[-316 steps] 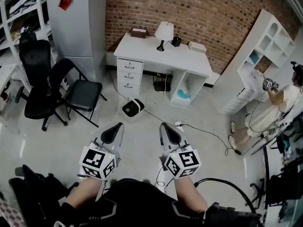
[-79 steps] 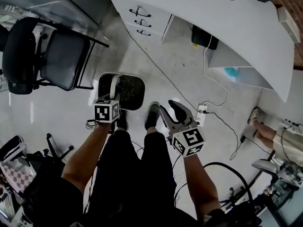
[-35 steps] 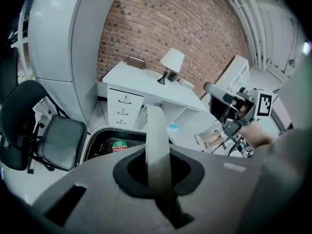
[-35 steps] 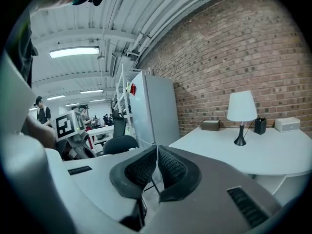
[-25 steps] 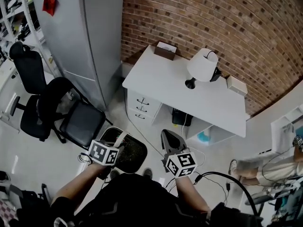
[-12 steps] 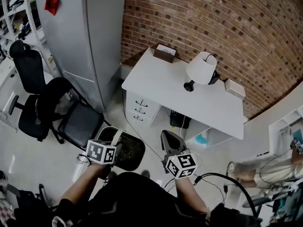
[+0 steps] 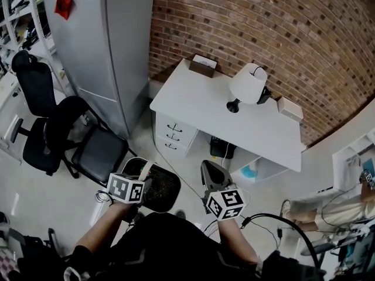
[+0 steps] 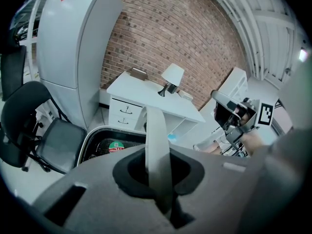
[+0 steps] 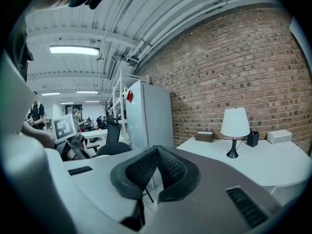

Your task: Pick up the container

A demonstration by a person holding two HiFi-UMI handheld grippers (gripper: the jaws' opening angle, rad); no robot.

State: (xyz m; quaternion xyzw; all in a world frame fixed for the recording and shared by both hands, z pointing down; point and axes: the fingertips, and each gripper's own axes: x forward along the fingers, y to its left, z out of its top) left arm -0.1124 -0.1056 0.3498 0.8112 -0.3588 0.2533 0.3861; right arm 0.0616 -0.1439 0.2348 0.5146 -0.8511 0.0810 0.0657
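Our left gripper (image 7: 144, 173) pinches the container's (image 7: 161, 191) white handle (image 8: 156, 145) in its jaws. We should lift steadily, so nothing swings. The right gripper (image 7: 211, 170) has its jaws pressed together on nothing.

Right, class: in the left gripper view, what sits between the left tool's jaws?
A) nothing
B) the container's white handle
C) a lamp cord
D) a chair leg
B: the left tool is shut on the white handle, with the container just beyond it.
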